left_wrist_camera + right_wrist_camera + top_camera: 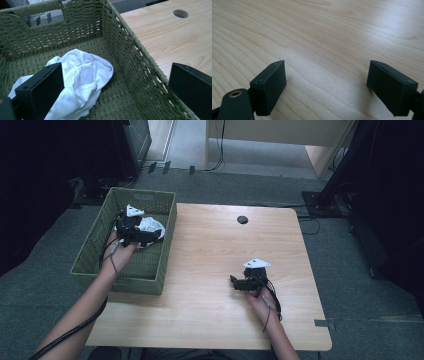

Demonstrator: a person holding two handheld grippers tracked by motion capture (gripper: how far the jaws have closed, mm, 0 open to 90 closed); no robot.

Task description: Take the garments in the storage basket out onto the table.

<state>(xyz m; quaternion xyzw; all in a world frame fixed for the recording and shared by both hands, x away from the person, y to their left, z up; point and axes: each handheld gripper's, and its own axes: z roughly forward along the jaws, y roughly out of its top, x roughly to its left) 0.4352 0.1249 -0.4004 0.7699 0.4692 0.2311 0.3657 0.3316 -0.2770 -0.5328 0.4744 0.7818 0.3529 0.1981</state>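
1. Right now the left gripper (112,92) hangs inside the green woven basket (140,52) with its jaws spread wide and holding nothing; the white cloth (82,80) lies crumpled on the basket floor, pressed against the inner face of one jaw and stopping short of the other.
2. Because the far jaw sits close to the basket's side wall, a closing squeeze may catch the weave or the rim instead of fabric, and then a lift would probably drag the whole basket along.
3. Only one edge of the cloth lies between the jaws, so a pinch from this spot could take a thin fold that slips out on the way up.
4. If the loose fabric trails below the jaws, it may snag on the rough weave near the wall.
5. Meanwhile the right gripper (325,87) rests low over the bare wooden table (324,32), jaws parted and empty, well apart from the basket; it is too far off to steady the basket should it shift.
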